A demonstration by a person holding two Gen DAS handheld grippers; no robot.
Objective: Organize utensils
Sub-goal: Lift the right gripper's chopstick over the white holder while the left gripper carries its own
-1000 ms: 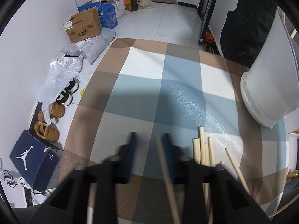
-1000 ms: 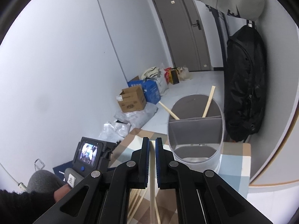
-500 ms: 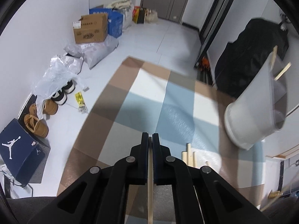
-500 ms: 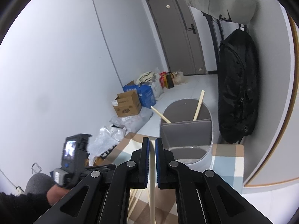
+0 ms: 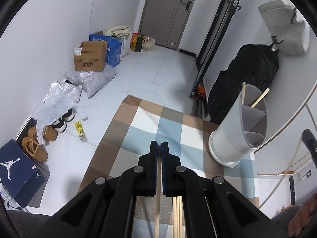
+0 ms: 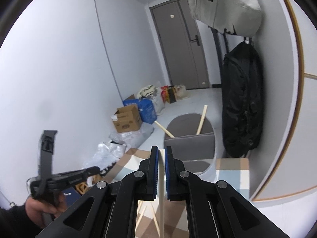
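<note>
My left gripper is shut on a wooden chopstick that hangs down between its fingers, lifted above the checked mat. My right gripper is shut on another pale chopstick. A white utensil holder with grey dividers stands on the mat at the right and holds two chopsticks. In the right wrist view the holder is just beyond my fingertips. More chopsticks lie on the mat below the left gripper. The left gripper also shows at the left of the right wrist view.
Cardboard and blue boxes, plastic bags, shoes and a navy shoebox line the left wall. A black bag hangs on the right wall beside the holder. A grey door is at the far end.
The left gripper closed on a chopstick from the mat and has risen and tilted up. The right gripper, still shut on its chopstick, has risen slightly toward the holder.
</note>
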